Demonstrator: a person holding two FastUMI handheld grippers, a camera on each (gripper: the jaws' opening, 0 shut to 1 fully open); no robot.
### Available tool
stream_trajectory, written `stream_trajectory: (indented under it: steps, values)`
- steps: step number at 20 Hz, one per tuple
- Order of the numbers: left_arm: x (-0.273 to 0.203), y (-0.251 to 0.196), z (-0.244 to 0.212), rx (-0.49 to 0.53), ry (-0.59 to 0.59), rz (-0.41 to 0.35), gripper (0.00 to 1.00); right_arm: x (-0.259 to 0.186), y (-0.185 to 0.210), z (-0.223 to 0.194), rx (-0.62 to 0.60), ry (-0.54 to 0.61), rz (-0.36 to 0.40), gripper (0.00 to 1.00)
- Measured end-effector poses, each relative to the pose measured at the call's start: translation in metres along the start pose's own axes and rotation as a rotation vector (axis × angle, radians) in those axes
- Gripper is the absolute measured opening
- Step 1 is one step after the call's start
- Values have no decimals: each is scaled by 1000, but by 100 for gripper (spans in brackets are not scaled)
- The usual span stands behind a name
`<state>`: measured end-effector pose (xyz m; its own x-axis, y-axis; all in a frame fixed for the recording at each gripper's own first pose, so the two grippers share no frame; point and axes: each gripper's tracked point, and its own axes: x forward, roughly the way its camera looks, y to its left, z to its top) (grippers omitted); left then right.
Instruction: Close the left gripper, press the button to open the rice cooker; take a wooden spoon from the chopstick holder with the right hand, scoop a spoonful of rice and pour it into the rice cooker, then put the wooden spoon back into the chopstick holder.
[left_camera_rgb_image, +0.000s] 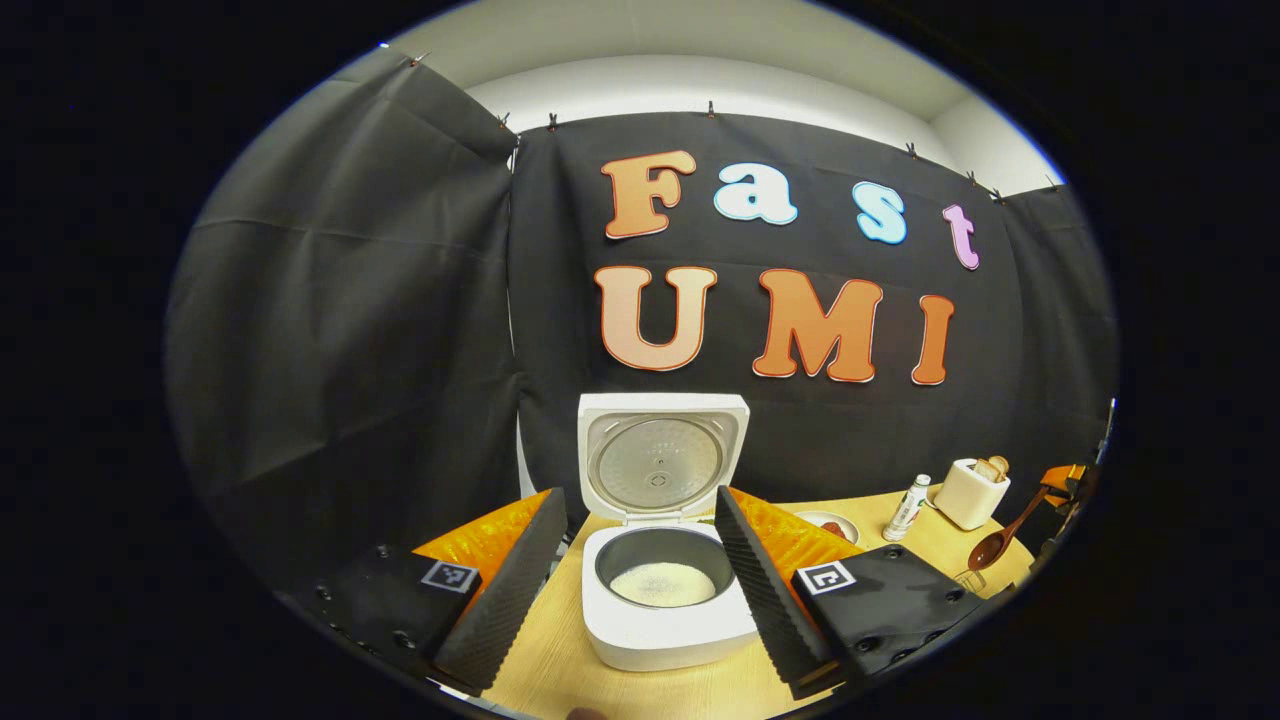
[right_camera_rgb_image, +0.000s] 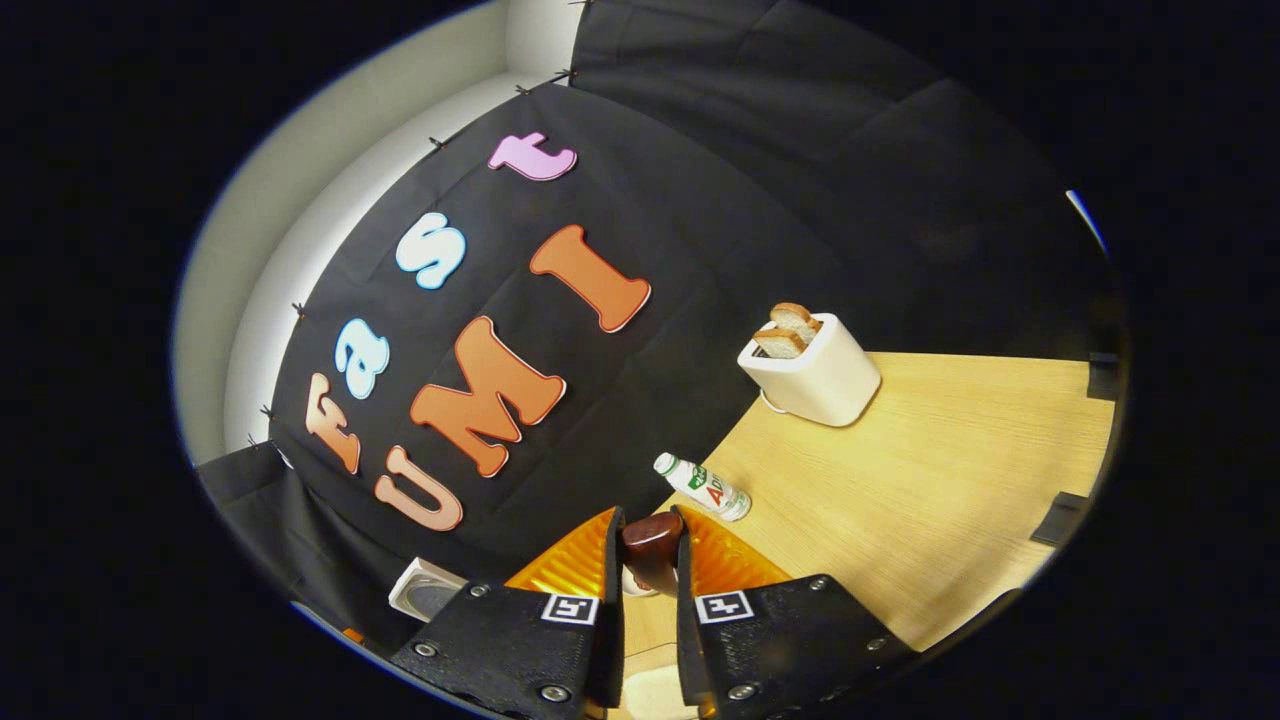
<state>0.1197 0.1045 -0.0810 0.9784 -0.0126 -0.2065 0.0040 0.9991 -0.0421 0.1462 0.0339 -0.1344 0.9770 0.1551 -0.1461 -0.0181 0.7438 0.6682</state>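
In the left gripper view, the left gripper (left_camera_rgb_image: 640, 560) stands nearest the camera with its two fingers spread wide and nothing between them. Framed in the gap is one rice cooker (left_camera_rgb_image: 665, 600), resting on the wooden table (left_camera_rgb_image: 640, 680). Its lid (left_camera_rgb_image: 660, 455) is raised fully upright at the back. The dark inner pot holds a shallow layer of white rice (left_camera_rgb_image: 662, 583).

Farther right on the same table stand one small plate (left_camera_rgb_image: 828, 524), one small bottle (left_camera_rgb_image: 907, 507) and one white toaster (left_camera_rgb_image: 972, 492) with two slices of toast in its slots. At the far right edge, one wooden spoon (left_camera_rgb_image: 1005, 538) is held in the air, bowl lowest, handle rising toward the other gripper; a small clear glass (left_camera_rgb_image: 968, 579) sits just below the bowl.

In the right gripper view, the right gripper (right_camera_rgb_image: 648, 560) has its two fingers drawn close together, pressing on the handle of the wooden spoon (right_camera_rgb_image: 652, 545), whose dark rounded end shows between them. The view is strongly tilted. Beyond the fingers, the bottle (right_camera_rgb_image: 705, 487) appears near the table (right_camera_rgb_image: 930, 500) edge. Farther away is the toaster (right_camera_rgb_image: 815, 372) with its two toast slices. A corner of the rice cooker (right_camera_rgb_image: 425, 590) shows at the lower left.
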Motion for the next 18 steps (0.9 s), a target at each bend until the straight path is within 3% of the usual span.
stream_trajectory:
  steps: [8,18]
  values:
    - [-10,-12,-1,9,-7,5,100,-6,-40,-28,10,25,-63,21]
    - [-13,-13,-7,14,8,36,100,14,-71,-67,-26,101,-89,21]
